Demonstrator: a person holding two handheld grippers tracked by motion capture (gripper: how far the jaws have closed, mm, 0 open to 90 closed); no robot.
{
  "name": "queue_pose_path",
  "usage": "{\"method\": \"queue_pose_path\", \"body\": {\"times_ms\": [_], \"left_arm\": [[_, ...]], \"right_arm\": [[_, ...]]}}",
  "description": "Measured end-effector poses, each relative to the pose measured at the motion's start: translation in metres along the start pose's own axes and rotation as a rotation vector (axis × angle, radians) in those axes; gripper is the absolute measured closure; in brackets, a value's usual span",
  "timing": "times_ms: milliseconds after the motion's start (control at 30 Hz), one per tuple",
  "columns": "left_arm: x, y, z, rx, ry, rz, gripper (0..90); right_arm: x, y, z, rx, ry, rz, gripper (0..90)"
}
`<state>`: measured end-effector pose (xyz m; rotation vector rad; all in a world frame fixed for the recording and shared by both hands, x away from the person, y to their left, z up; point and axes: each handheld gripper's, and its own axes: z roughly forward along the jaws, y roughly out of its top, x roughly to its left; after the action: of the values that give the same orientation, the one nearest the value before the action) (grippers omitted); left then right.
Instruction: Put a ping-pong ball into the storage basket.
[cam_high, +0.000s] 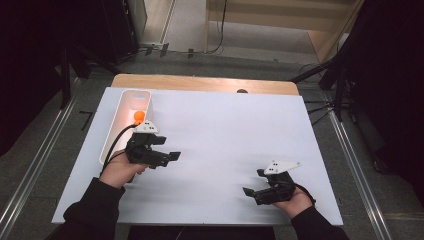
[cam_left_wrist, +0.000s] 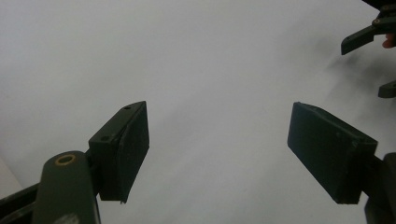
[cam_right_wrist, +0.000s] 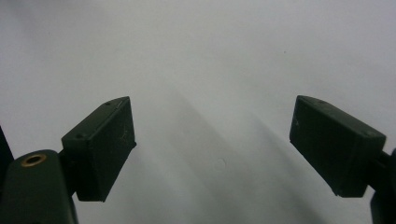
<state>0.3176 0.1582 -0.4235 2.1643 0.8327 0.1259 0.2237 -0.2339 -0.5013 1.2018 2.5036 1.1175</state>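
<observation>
My left gripper (cam_high: 172, 156) hovers over the white table sheet (cam_high: 220, 135) at the left, held in a hand, jaws pointing right and spread wide with nothing between them. In the left gripper view, the left gripper (cam_left_wrist: 217, 149) has only bare white sheet between its jaws. My right gripper (cam_high: 254, 182) sits low at the right front, jaws pointing left, also open and empty. The same gap shows in the right gripper view, where the right gripper (cam_right_wrist: 212, 149) frames plain sheet. An orange ball (cam_high: 139, 117) lies in a long white tray (cam_high: 111, 135) just behind the left gripper.
The white sheet covers a wooden table whose back edge (cam_high: 200, 82) shows beyond it. The other gripper (cam_left_wrist: 373, 37) appears at the top right of the left gripper view. Dark stands and rails flank the table on both sides.
</observation>
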Motion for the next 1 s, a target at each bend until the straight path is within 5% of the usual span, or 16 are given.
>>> {"method": "queue_pose_path", "body": {"times_ms": [167,433,1000], "left_arm": [[-0.001,-0.005,-0.003,-0.019,-0.031,0.005,21.6],[-0.008,-0.018,-0.006,-0.015,-0.004,0.072,21.5],[-0.024,-0.039,-0.005,-0.020,-0.048,0.102,21.5]], "right_arm": [[0.000,0.000,0.000,0.000,-0.003,0.001,12.7],[-0.001,0.000,-0.001,-0.004,-0.005,-0.003,12.8],[-0.001,0.000,0.000,0.001,-0.008,-0.005,12.7]]}}
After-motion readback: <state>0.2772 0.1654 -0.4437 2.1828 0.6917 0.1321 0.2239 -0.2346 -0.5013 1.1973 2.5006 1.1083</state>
